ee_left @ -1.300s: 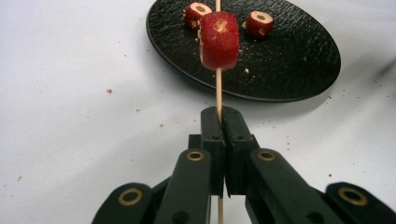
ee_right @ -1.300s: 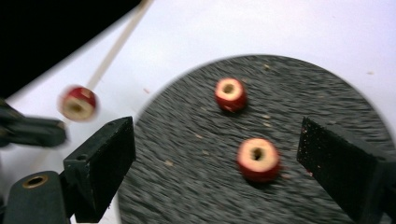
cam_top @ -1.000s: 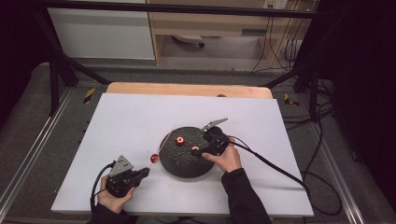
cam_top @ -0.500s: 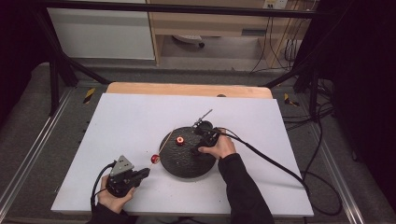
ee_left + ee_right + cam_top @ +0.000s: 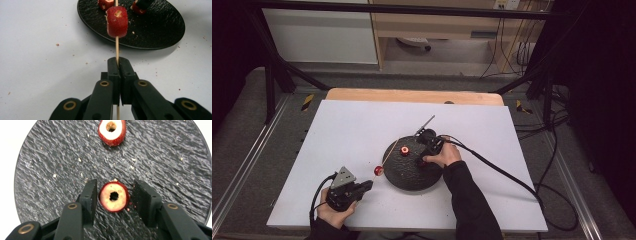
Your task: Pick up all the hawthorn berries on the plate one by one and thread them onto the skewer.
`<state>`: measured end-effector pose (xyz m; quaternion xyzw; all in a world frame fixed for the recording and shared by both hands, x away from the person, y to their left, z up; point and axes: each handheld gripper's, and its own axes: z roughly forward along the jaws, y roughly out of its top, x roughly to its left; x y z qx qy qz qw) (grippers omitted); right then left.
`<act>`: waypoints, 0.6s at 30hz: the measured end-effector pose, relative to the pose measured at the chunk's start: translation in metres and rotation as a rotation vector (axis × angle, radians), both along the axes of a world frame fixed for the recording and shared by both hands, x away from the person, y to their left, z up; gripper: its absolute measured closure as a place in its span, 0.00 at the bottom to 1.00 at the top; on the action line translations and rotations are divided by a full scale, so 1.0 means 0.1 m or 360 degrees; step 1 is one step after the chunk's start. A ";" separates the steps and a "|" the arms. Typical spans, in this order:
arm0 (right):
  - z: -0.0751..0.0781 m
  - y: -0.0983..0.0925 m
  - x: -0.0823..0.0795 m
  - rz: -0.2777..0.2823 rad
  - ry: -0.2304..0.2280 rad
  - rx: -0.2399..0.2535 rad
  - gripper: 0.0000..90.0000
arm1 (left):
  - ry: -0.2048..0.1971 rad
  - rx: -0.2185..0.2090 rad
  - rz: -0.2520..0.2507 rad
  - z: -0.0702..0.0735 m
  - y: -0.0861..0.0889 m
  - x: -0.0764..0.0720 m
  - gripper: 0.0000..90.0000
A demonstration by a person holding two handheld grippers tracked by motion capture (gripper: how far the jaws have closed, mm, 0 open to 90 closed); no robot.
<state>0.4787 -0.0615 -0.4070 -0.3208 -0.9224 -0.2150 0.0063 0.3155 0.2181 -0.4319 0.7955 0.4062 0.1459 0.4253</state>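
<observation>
Your left gripper (image 5: 117, 65) is clamped on the skewer (image 5: 116, 46), which carries one red piece (image 5: 117, 22) over the plate's (image 5: 404, 177) left edge. Your right gripper (image 5: 113, 195) has just been closing; its jaws stand narrow around a cored slice (image 5: 114, 196) near the plate's right edge, not yet pressing. Squeeze off-centre and the slice could split or skid away
</observation>
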 end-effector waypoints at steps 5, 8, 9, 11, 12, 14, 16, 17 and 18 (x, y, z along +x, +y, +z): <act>-0.02 0.00 0.00 0.0010 0.0011 -0.0036 0.64 | 0.0002 0.0003 -0.0002 0.00 0.00 0.00 0.98; -0.03 0.01 0.00 0.0010 0.0014 -0.0040 0.66 | 0.0001 0.0004 -0.0003 0.00 0.00 0.00 0.98; -0.03 0.01 0.00 -0.0001 0.0022 -0.0040 0.66 | 0.0002 0.0004 -0.0002 0.00 0.00 0.00 0.98; -0.03 0.01 0.01 -0.0006 0.0026 -0.0038 0.66 | 0.0002 0.0004 -0.0004 0.00 0.00 0.00 0.98; -0.03 0.01 0.00 -0.0011 0.0032 -0.0038 0.67 | 0.0001 0.0005 -0.0004 0.00 0.00 0.00 0.98; -0.02 0.01 0.00 -0.0021 0.0037 -0.0037 0.67 | 0.0001 0.0005 -0.0004 0.00 0.00 0.00 0.98; -0.01 0.00 0.00 -0.0030 0.0034 -0.0025 0.67 | 0.0000 0.0006 -0.0004 0.00 0.00 0.00 0.98; 0.00 0.00 0.00 -0.0033 0.0030 -0.0016 0.67 | 0.0000 0.0005 -0.0005 0.00 0.00 0.00 0.98; 0.02 -0.01 0.00 -0.0040 0.0029 -0.0004 0.67 | -0.0002 0.0003 -0.0003 0.00 0.00 0.00 0.98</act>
